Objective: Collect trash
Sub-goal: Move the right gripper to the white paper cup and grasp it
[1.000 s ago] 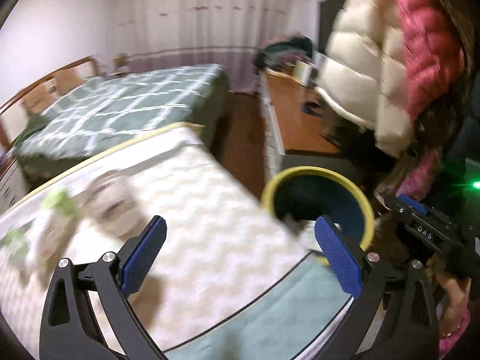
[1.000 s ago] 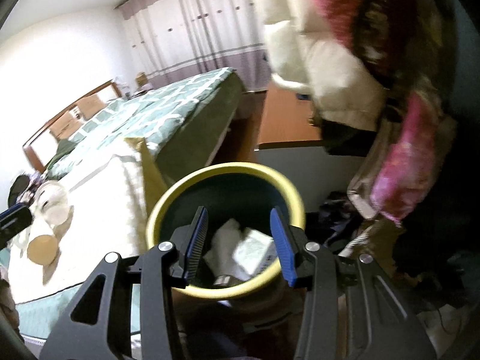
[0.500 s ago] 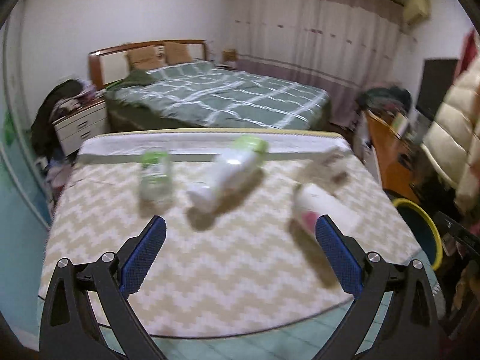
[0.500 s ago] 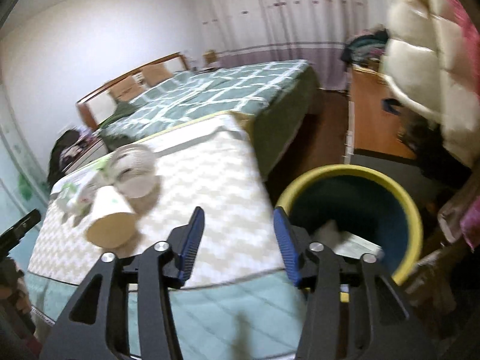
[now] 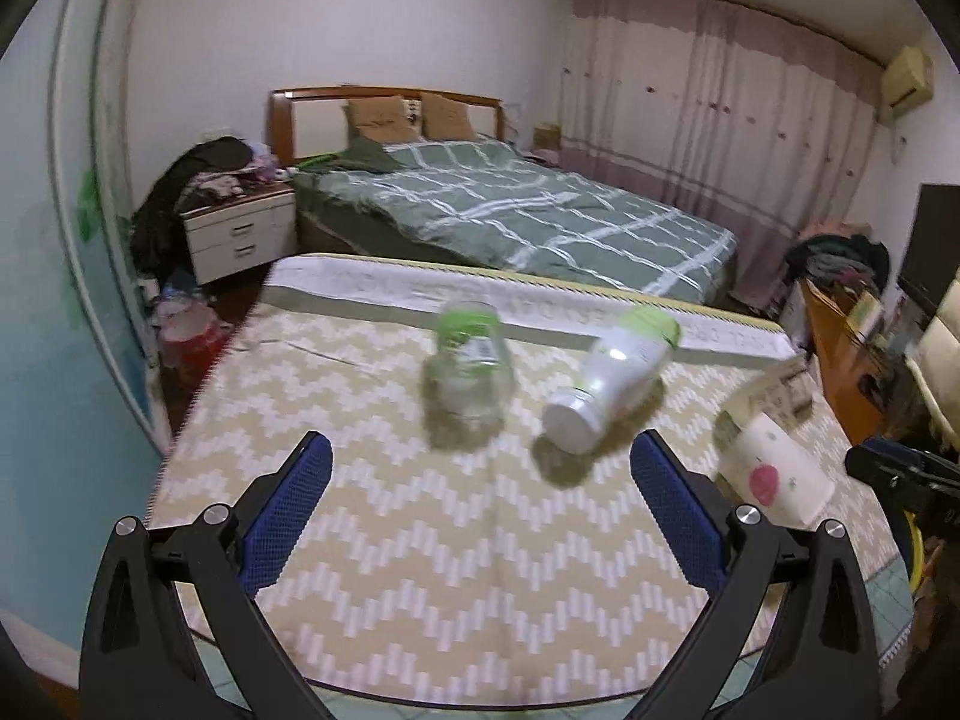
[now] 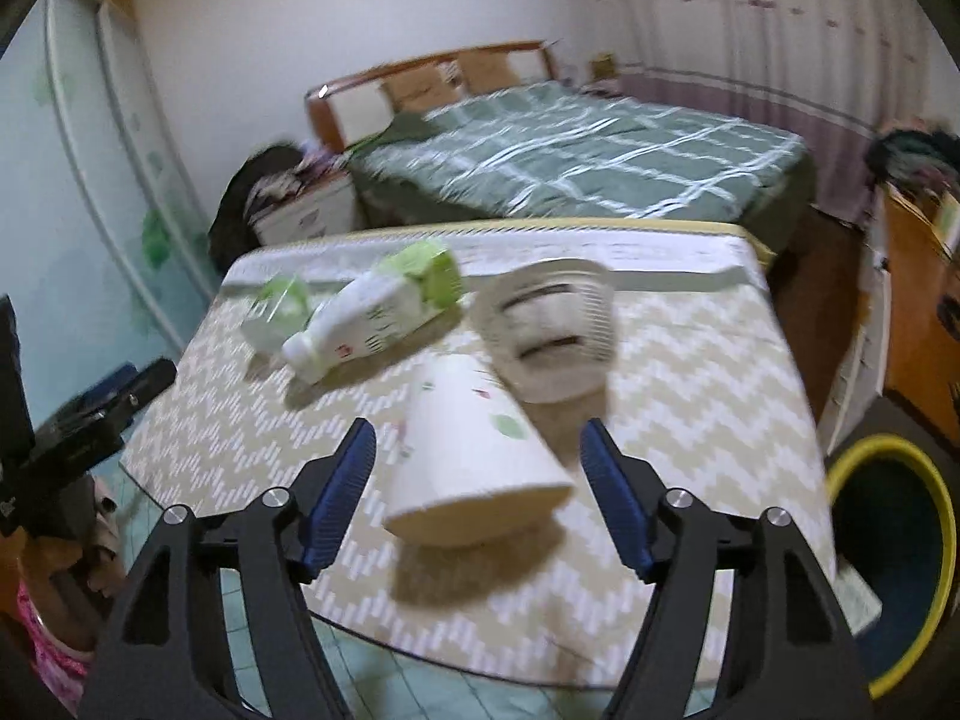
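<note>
Evidently both views are swung off the yellow-rimmed dark bin [image 6: 888,546] and back onto the zigzag-patterned mat [image 5: 420,540]. From the left: the left gripper [image 5: 480,510] is held wide open and empty, short of a clear jar with green lid [image 5: 471,360] and a toppled white bottle with green cap [image 5: 612,381]. The right gripper [image 6: 477,492] has just been opening; a white paper cup lying on its side [image 6: 474,450] is framed, untouched, between its jaws, a ribbed white tub [image 6: 549,330] just behind. Another pick-up is judged imminent.
</note>
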`<state>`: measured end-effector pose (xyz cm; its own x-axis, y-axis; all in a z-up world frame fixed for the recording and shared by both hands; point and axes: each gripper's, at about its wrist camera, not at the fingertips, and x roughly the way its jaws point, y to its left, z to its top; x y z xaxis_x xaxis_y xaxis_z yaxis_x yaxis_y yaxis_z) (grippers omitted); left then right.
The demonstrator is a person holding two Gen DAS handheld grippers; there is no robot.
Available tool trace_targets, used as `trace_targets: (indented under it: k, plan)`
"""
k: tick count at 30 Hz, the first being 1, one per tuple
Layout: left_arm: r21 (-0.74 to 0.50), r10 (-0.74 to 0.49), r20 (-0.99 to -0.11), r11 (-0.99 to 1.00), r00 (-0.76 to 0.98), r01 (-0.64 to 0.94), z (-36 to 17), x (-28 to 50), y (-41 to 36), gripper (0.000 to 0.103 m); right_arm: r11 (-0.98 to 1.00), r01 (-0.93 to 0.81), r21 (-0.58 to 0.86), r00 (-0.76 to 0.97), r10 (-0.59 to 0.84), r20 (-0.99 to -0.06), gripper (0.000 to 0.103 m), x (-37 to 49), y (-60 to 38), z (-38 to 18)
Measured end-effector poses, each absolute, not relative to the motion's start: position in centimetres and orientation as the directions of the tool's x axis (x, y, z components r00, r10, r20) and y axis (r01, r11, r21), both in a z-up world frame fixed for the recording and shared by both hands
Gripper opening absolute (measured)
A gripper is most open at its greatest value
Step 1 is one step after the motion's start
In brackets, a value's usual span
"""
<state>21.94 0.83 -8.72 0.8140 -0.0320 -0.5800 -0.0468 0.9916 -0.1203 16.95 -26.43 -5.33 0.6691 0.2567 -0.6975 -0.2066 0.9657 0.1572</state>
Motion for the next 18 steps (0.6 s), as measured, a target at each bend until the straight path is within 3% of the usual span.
trace_targets:
  k: [5, 11, 18]
  plan:
    - [-0.156, -0.027, -0.579, 0.985, 0.815, -0.078, -8.6, 21.8, 2.0, 0.098, 0.964, -0.249, 0.092, 0.575, 0.223, -0.787, 0.070, 20.0, -25.1, -7.1]
    - [-0.162, -0.035, -0.592, 0.984, 0.805, -0.077, -8.9, 21.9, 1.9, 0.098, 0.955, -0.277, 0.109, 0.459, 0.231, -0.858, 0.072, 22.1, -24.7, -9.7]
    - [-0.161, -0.040, -0.596, 0.984, 0.802, -0.070, -9.0, 21.9, 1.5, 0.098, 0.958, -0.249, 0.145, 0.479, 0.252, -0.841, 0.064, 21.2, -25.2, -9.9]
